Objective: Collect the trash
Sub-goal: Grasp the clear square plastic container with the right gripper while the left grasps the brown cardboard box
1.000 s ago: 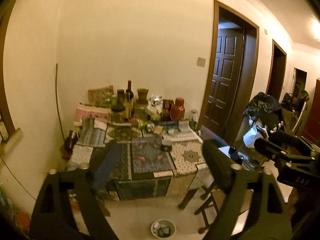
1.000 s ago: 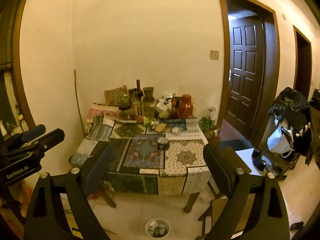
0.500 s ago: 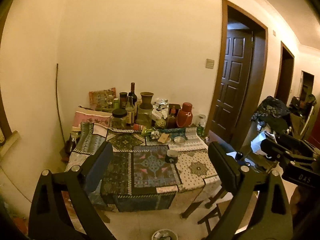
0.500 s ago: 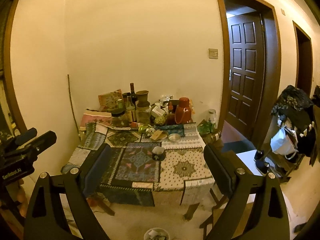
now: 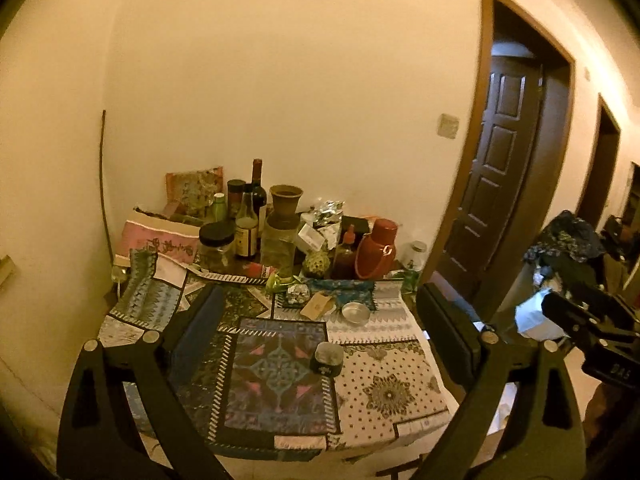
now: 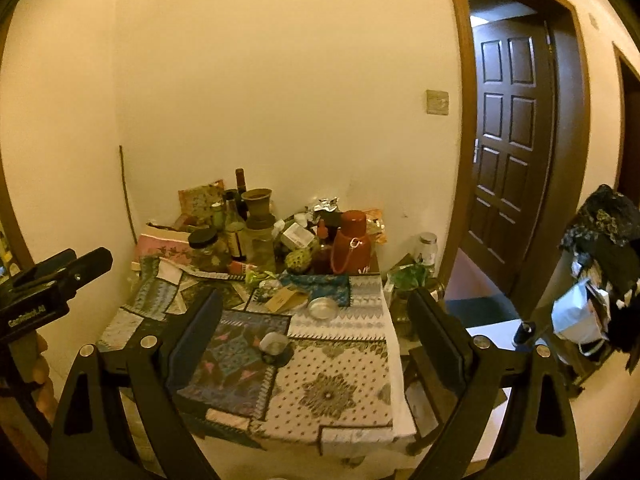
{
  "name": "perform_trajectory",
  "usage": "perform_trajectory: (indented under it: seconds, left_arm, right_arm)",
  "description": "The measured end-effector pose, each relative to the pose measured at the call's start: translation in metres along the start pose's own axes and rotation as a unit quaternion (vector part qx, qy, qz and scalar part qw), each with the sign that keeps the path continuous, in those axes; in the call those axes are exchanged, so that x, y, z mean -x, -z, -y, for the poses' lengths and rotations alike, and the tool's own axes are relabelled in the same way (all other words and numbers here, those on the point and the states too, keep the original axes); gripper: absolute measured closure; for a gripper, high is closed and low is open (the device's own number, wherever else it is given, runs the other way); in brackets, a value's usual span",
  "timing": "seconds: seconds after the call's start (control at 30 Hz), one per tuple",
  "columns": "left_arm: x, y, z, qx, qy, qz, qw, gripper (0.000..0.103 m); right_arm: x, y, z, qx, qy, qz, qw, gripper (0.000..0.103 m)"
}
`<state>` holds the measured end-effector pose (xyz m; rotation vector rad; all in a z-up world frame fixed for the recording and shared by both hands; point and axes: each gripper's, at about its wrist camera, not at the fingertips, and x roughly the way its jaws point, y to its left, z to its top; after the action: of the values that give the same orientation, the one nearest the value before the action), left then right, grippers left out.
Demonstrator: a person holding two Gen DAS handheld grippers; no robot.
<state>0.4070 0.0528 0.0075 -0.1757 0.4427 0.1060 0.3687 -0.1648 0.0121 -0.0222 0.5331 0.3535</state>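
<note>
A table with a patterned cloth (image 5: 384, 392) (image 6: 332, 392) stands against the wall. On it lie a crumpled foil ball (image 5: 298, 293), a brown paper tag (image 5: 318, 306) (image 6: 282, 300), green wrapper scraps (image 5: 276, 280) (image 6: 254, 277) and crumpled foil at the back (image 5: 326, 208) (image 6: 325, 204). My left gripper (image 5: 316, 328) is open and empty, above the table's front. My right gripper (image 6: 314, 326) is open and empty too, held short of the table.
Bottles, jars, a clay vase (image 5: 285, 204) and a red flask (image 5: 378, 250) (image 6: 354, 248) crowd the table's back. A small dark tin (image 5: 328, 358) (image 6: 274, 346) and a metal dish (image 5: 355, 312) (image 6: 322, 307) sit mid-table. An open door (image 6: 512, 152) is at the right.
Both grippers have moved forward and up toward the table. The table looks larger, and the small floor bin has dropped out of both views.
</note>
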Motion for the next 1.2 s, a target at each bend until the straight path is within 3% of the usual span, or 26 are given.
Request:
perform_trajectory:
  seconds: [0.3, 0.43, 0.63, 0.9, 1.07, 1.2]
  left_arm:
    - [-0.073, 0.001, 0.001, 0.013, -0.036, -0.04, 0.9985, 0.007]
    - [-0.103, -0.003, -0.017, 0.022, -0.033, -0.056, 0.9976, 0.007]
    - [-0.15, -0.014, -0.052, -0.003, -0.017, -0.07, 0.9974, 0.007]
    - [-0.223, -0.024, -0.098, -0.055, -0.001, -0.103, 0.9932, 0.007]
    - [-0.279, -0.008, -0.119, -0.069, 0.014, -0.161, 0.9845, 0.007]
    - [-0.316, 0.012, -0.123, -0.071, 0.036, -0.204, 0.9758, 0.007]
  right_arm:
    - [-0.077, 0.001, 0.021, -0.014, -0.033, -0.067, 0.997, 0.011]
    - [-0.112, 0.007, 0.016, -0.018, -0.037, -0.108, 0.993, 0.011]
    - [-0.174, 0.024, -0.008, -0.039, -0.037, -0.175, 0.983, 0.011]
    - [-0.278, 0.07, -0.039, -0.117, 0.001, -0.282, 0.952, 0.011]
    - [-0.333, 0.11, -0.042, -0.177, 0.025, -0.347, 0.921, 0.011]
    - [-0.355, 0.132, -0.042, -0.21, 0.038, -0.37, 0.904, 0.011]
